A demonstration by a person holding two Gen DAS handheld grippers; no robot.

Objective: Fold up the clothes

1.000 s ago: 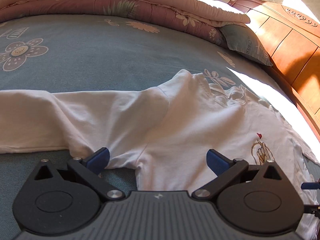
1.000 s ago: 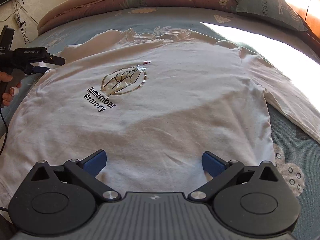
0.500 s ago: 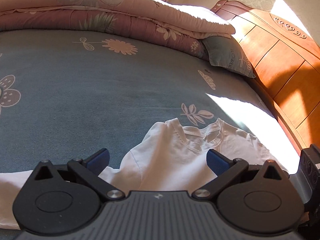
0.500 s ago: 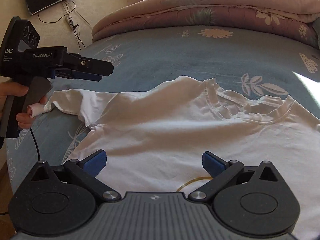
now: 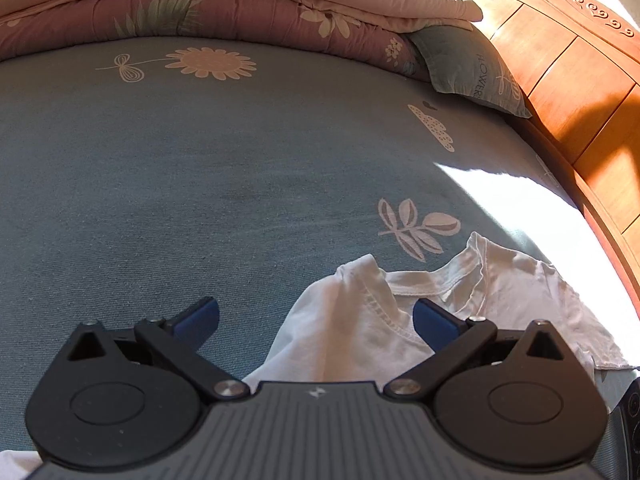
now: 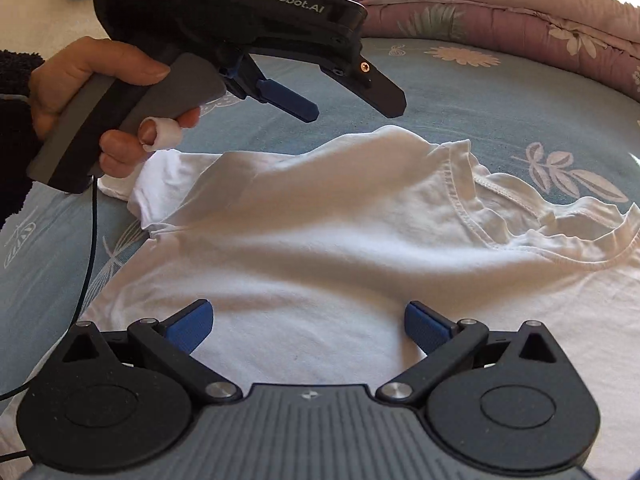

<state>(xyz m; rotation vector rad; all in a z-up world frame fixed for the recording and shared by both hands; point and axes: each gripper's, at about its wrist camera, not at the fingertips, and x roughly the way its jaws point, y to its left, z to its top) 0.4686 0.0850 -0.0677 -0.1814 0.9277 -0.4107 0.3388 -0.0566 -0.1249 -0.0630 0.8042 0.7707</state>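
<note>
- White T-shirt [image 6: 320, 240] lies on the blue bed [image 5: 200, 168].
- Left gripper [image 5: 316, 314]: fingers apart above the collar, empty.
- Right gripper [image 6: 306, 322]: fingers apart above the chest, empty.

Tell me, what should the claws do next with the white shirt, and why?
Probably lower the left claw onto the shirt's shoulder and pinch it. Both claws are open and hold nothing: the left hovers above the white shirt, the right claw just over its chest. The shirt lies flat on the blue bedsheet, not yet folded.
</note>
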